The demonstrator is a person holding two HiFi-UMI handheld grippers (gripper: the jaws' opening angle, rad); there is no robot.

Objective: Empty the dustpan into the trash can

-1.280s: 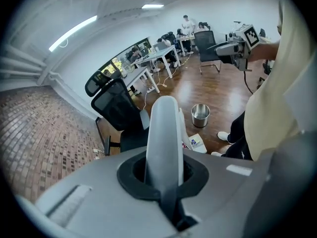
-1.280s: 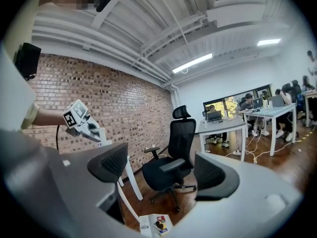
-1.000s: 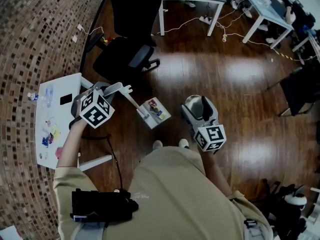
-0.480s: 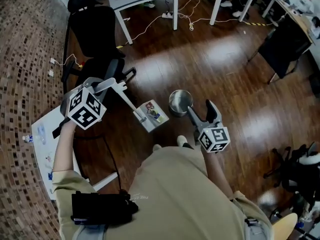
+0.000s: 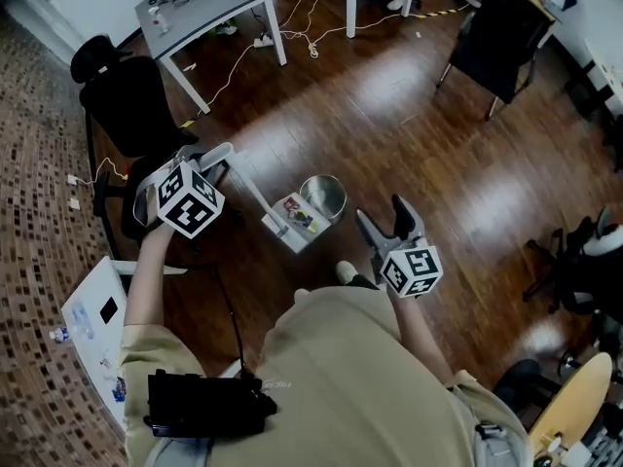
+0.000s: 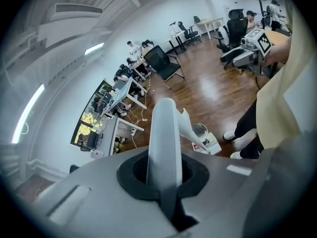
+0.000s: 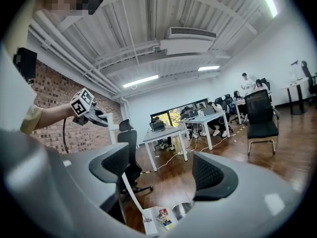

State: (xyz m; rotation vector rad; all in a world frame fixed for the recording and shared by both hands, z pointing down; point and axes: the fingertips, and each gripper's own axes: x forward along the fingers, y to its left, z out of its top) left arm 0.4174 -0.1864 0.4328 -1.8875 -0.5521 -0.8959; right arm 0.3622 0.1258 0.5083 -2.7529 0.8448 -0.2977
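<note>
My left gripper is shut on the top of the dustpan's long white handle. The handle slants down to the white dustpan, which hangs low over the floor with colourful litter in it. A round metal trash can stands right behind the pan, at its far edge. To the right of the can, my right gripper is held about level. Its jaws are closing with nothing between them. The right gripper view shows the dustpan and the trash can low between its pads.
A black office chair stands to the left, close behind the left gripper. A grey desk with cables on the floor is further back, and another black chair is at the right. A white table is at the lower left. The floor is dark wood.
Both grippers and the dustpan have travelled across the floor. The trash can, earlier under the right gripper, now sits against the dustpan's far edge. The right jaws have narrowed.
</note>
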